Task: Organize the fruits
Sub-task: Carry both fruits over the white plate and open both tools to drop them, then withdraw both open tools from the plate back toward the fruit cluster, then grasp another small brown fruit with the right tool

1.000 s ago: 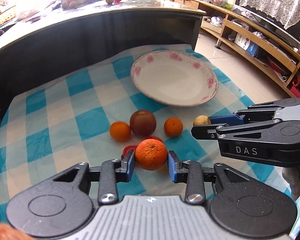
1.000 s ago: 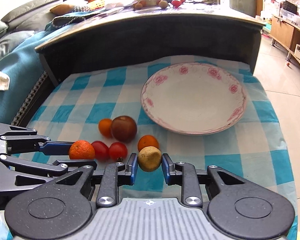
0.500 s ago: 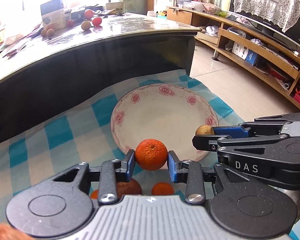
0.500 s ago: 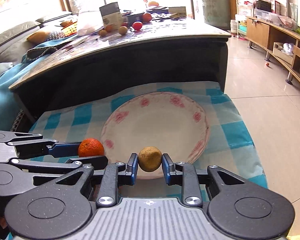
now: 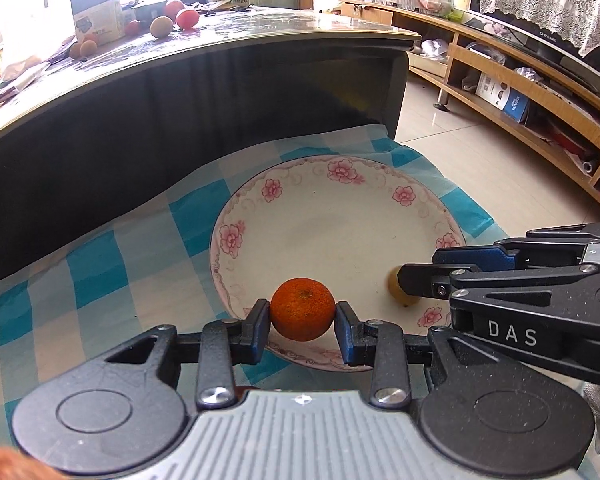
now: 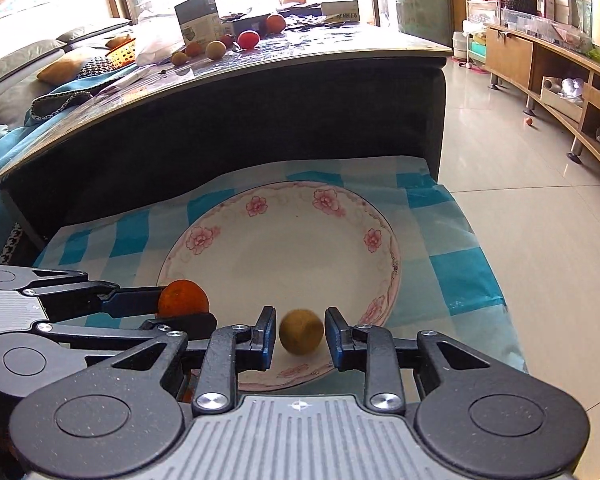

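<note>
Now both claws hang over the near edge of the flowered plate, which sits on the blue checked cloth. The left claw is squeezing a round, bumpy orange just above the near rim. The right claw is opening. The small brownish-yellow fruit sits between its fingers with a gap on each side, looking a bit blurry, so I think it is dropping onto the plate. The orange lies to the left of that fruit, close by. It likely goes down next.
</note>
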A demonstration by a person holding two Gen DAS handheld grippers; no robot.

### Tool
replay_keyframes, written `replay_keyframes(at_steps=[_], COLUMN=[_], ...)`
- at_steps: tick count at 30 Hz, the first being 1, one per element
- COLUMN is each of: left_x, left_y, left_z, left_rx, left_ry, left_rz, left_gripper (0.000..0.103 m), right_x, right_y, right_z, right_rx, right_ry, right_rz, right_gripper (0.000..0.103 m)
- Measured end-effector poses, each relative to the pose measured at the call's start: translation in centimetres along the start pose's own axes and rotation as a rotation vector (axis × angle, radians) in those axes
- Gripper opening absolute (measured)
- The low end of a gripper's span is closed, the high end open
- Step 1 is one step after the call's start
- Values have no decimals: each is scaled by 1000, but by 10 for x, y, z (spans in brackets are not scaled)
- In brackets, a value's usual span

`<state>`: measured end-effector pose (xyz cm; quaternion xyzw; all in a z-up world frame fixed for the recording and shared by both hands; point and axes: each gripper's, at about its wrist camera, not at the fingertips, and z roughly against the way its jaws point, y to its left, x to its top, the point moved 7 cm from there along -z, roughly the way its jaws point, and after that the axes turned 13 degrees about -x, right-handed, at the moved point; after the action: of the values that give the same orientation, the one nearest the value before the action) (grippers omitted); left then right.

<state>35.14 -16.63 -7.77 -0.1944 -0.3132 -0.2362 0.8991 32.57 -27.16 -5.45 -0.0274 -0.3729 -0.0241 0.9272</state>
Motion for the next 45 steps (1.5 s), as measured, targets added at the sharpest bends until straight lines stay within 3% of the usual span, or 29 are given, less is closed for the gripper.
replay_keyframes(at_steps=[11,22,34,45], left_x=[6,-7,-54,-90], left_y=[4,3,17,30], left_z=[12,66,117,123], left_rx=[18,37,48,15], left_ry=[-22,-41,-5,43], left_rz=[2,-18,16,32], left_gripper=[48,49,50,55], right_x=[3,0,-42,-81], right_y=[-4,18,51,91], right_z=[4,35,62,60], right_rx=[-5,56,117,167], right_ry=[-7,-30,45,128], right_rz=[-28,-4,53,156], right_gripper=[24,28,32,36])
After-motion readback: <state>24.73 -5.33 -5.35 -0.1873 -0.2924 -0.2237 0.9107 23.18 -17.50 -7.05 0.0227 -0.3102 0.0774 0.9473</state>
